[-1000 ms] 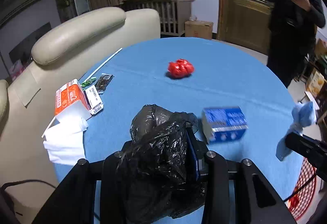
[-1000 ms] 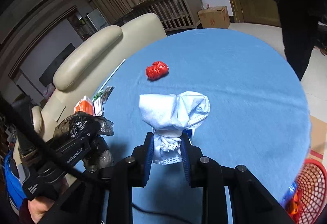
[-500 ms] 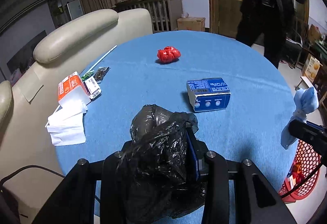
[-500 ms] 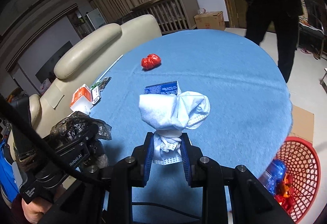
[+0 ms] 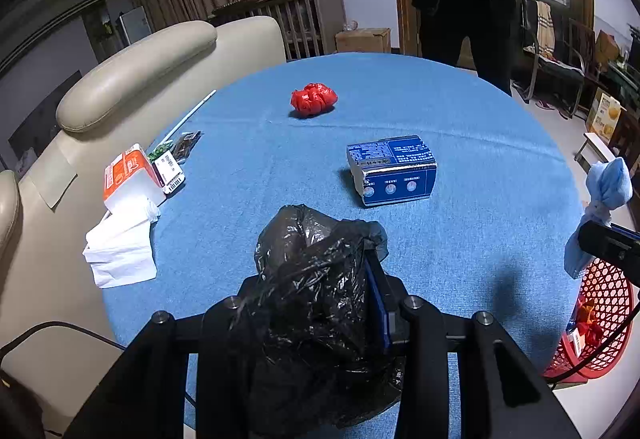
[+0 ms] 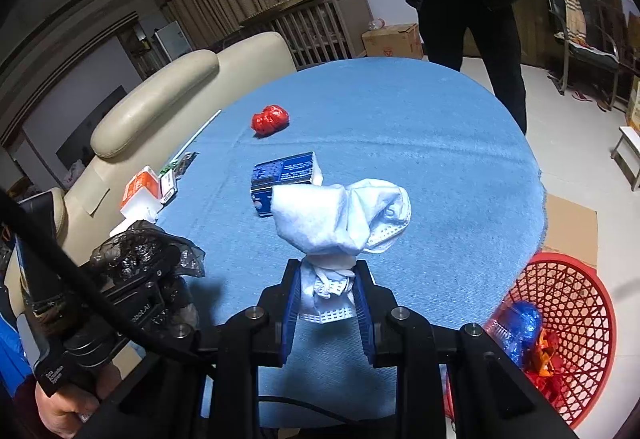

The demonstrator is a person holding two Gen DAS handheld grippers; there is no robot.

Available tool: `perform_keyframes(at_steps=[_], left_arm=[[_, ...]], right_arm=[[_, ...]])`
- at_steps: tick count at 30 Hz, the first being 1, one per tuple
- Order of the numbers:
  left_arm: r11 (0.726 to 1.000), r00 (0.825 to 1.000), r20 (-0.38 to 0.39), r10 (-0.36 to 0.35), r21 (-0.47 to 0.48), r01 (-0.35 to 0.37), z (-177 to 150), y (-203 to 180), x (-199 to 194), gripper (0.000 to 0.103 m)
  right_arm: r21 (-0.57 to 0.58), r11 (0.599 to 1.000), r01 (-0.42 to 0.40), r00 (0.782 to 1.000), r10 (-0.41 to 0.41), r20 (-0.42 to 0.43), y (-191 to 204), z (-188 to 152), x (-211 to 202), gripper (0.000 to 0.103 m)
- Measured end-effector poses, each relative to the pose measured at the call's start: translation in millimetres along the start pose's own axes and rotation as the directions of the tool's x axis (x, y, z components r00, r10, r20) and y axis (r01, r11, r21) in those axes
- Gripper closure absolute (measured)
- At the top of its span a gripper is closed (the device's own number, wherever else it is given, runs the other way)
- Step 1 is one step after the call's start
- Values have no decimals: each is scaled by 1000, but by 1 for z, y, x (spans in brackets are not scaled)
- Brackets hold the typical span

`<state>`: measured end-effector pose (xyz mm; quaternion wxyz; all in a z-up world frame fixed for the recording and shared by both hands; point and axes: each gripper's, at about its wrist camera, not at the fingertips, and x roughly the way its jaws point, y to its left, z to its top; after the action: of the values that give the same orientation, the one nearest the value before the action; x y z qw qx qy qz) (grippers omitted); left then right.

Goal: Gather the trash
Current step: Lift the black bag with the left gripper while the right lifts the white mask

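Both grippers, left [image 5: 320, 303] clamped on a black bag [image 5: 316, 279] and right [image 6: 326, 295] pinching a mask [image 6: 340, 219], have drawn back toward the red basket [image 6: 568, 319] (drop-off looks next).

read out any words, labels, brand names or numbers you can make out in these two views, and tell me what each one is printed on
"obotAI", the start cut off: on the left gripper body, in the right wrist view.
"Data Acquisition System", small and only roughly readable: on that gripper's handle.
Blue carton: white print, too small to read.
Orange and white tissue pack: print too blurred.
White barcode label: digits unreadable.
Nothing readable elsewhere.
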<state>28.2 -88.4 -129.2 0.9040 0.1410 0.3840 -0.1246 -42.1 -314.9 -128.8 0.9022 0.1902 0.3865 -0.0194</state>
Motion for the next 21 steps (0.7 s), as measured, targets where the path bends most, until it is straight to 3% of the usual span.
perform_keyframes(at_steps=[21], left_arm=[[1000, 1000, 0, 1, 10, -1, -2, -4, -1, 62]], right_arm=[[29, 999, 21, 1000, -21, 5, -14, -4, -2, 75]])
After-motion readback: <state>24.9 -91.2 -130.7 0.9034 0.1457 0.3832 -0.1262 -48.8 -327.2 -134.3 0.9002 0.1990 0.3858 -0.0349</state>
